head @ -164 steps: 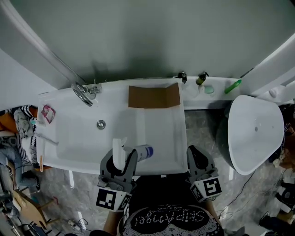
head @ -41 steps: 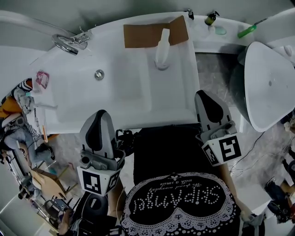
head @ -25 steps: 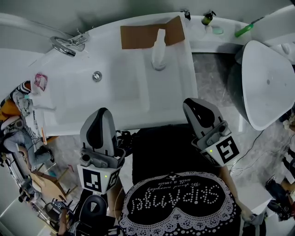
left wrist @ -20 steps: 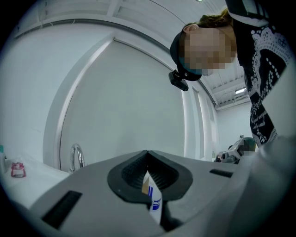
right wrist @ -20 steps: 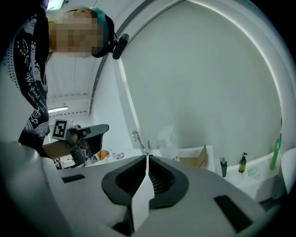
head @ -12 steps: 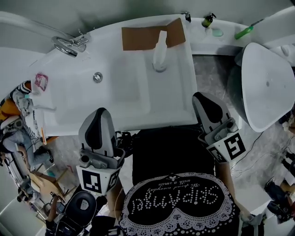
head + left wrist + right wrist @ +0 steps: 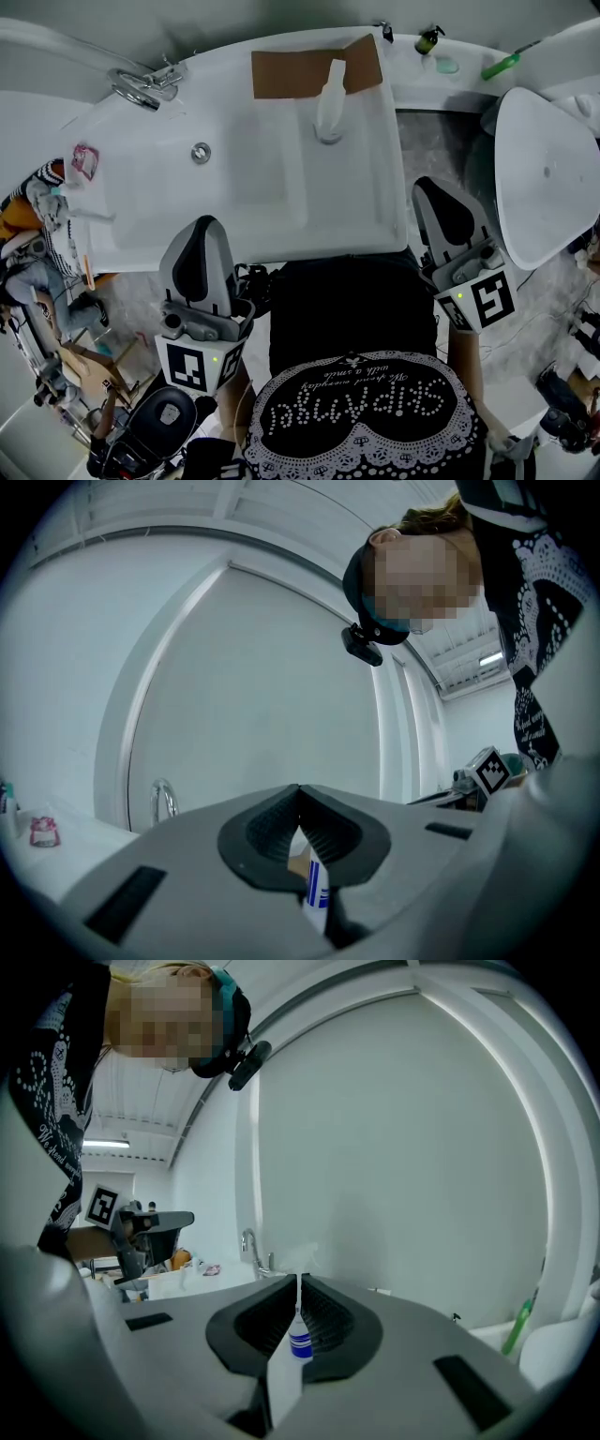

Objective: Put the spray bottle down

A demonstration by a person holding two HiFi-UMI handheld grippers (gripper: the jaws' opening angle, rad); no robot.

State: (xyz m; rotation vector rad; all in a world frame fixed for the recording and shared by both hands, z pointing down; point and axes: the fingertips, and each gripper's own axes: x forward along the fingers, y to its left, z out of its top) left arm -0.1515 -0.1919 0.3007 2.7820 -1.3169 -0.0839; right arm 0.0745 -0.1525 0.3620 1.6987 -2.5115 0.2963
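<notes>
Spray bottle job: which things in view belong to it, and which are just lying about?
Job:
- spray bottle, upright in the tub, in front of the cardboard
- left gripper and right gripper, both shut and empty

Lying about:
- tap
- drain
- pink packet
- pump bottle
- green tube

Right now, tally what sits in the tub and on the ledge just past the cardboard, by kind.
Spray bottle: 1
Cardboard sheet: 1
Pump bottle: 1
Small dark item, kind unclear: 1
Teal round item: 1
Green tube-shaped item: 1
Total: 6
</notes>
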